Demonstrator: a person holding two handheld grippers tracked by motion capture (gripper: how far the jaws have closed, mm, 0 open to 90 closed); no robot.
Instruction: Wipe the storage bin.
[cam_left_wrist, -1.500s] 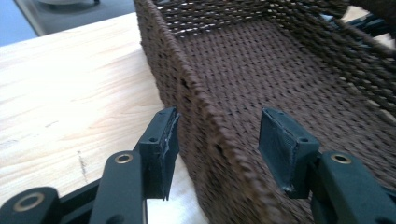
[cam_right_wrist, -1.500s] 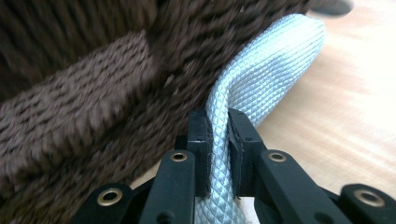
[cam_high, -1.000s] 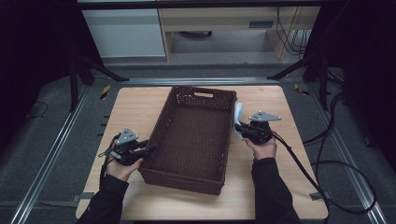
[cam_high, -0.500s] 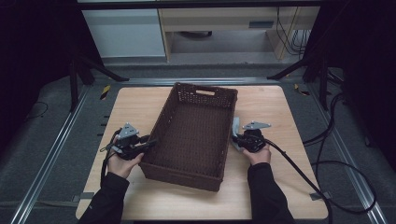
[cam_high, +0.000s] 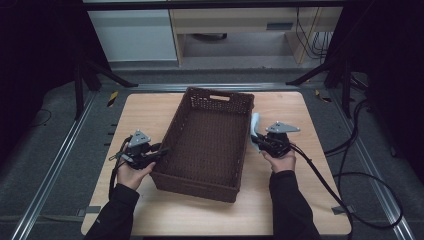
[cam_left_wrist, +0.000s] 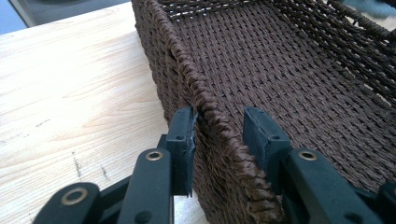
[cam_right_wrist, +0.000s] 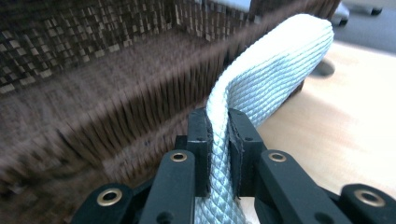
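A dark brown woven basket stands with nothing inside it in the middle of the wooden table. My left gripper sits at its left wall near the front corner. In the left gripper view its jaws straddle the basket's rim; they have just been opening, and the inner pad stands clear of the weave. My right gripper is beside the basket's right wall, shut on a pale blue-white woven strap that curls upward against that wall.
Cables trail from both grippers, the right one looping off the table's right edge. Metal rails frame the table, and cabinets stand beyond its far side. Bare wood lies on both sides of the basket and in front of it.
My right gripper with the strap dipped nearer and toward the basket, then drew back out a little. The left hand has hardly moved. The basket shifted slightly.
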